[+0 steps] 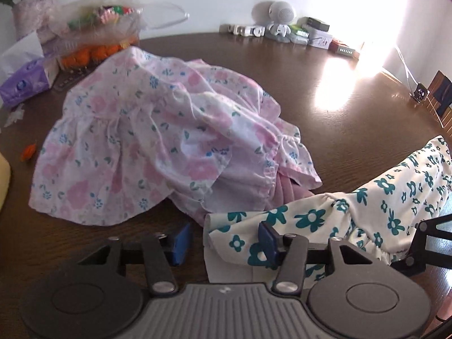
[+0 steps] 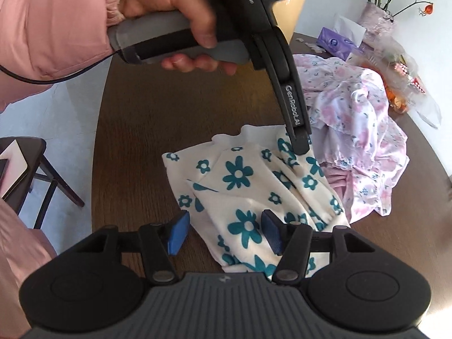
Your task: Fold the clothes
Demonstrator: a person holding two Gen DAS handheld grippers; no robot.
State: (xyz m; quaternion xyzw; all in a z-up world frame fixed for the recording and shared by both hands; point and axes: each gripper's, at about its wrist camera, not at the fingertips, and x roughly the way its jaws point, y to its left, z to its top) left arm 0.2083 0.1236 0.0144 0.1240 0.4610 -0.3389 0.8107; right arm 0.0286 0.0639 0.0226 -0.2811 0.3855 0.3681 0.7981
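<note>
A white garment with teal flowers (image 2: 240,175) lies partly folded on the brown table (image 2: 147,130). My right gripper (image 2: 224,234) stands open over its near end. One blue pad (image 2: 271,233) rests over the cloth and the other pad (image 2: 178,233) is over bare wood. My left gripper (image 2: 300,144), held by a hand in a pink sleeve, points down at the garment's far edge. In the left wrist view it (image 1: 224,241) is open too. The garment's edge (image 1: 310,220) lies between its pads, and the left pad (image 1: 180,241) is clear of the cloth.
A crumpled pink floral dress (image 1: 135,144) sits just beyond the garment. Behind it are a tissue box (image 1: 25,82), a plastic bag of fruit (image 1: 93,36) and a vase (image 2: 375,17). Small boxes and a white speaker (image 1: 279,17) line the far edge. A chair (image 2: 25,169) stands off the table's left.
</note>
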